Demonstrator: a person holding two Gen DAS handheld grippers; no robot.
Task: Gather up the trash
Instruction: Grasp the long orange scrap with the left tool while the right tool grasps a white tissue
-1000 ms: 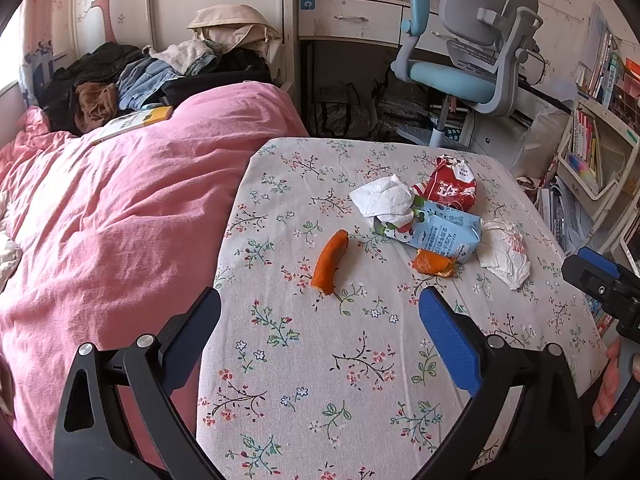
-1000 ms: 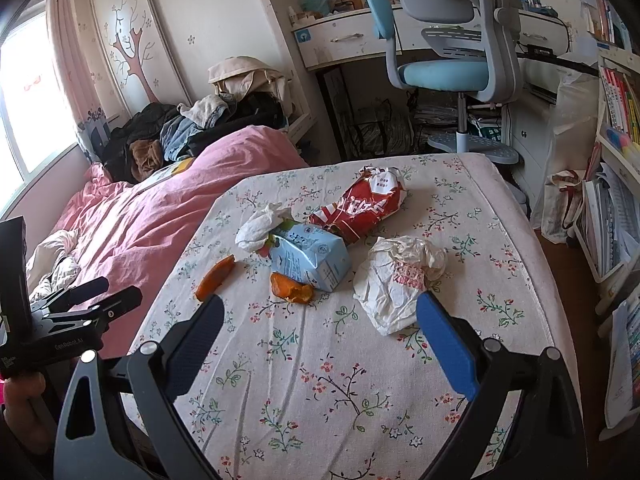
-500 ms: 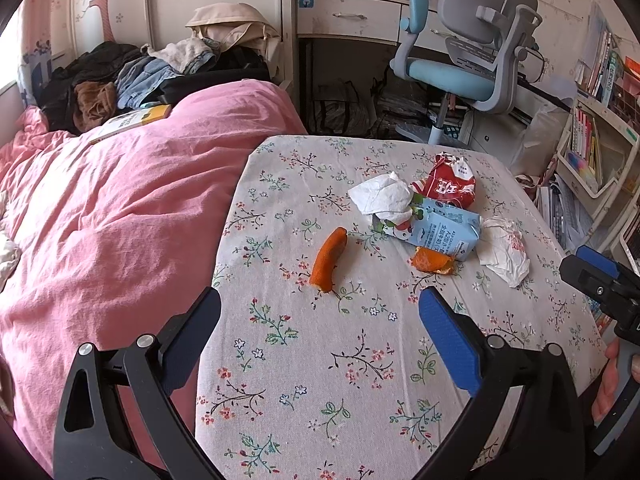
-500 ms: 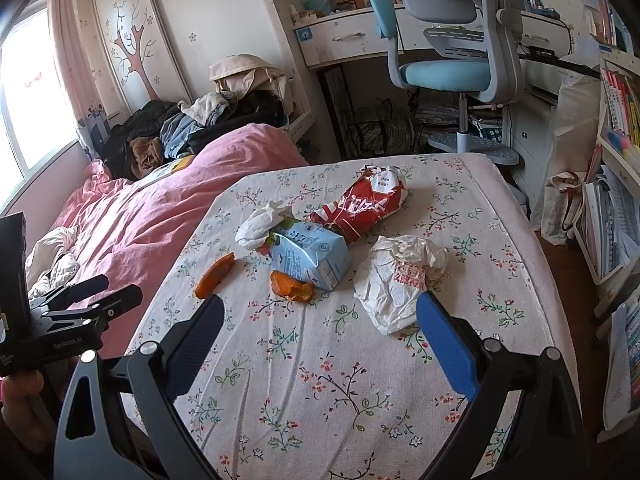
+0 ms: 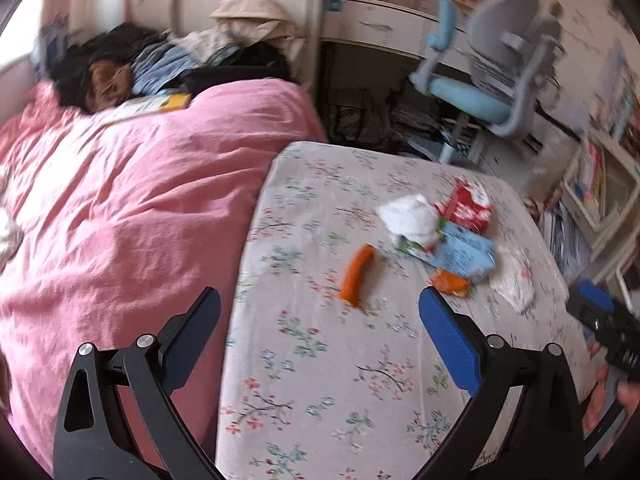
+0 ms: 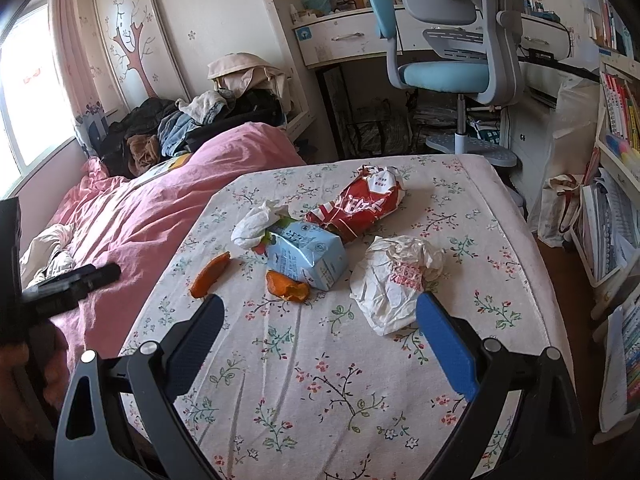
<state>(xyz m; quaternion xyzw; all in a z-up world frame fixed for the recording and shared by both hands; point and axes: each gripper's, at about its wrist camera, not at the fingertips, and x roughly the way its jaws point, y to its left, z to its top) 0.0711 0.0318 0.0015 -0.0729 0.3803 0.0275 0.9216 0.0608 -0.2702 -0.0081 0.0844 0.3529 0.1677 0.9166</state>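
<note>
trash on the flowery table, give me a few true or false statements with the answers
1. Both grippers are open and hold nothing. True: the left gripper and the right gripper both show spread fingers with nothing between them.
2. The blue carton stands upright. False: it lies on its side.
3. The red snack bag lies farther from the grippers than the carton. True.
4. The crumpled white wrapper is already off the table. False: it lies on the cloth, just ahead of the right gripper.
5. Only one orange peel is on the table. False: there are two, a long peel and a curled peel.
</note>
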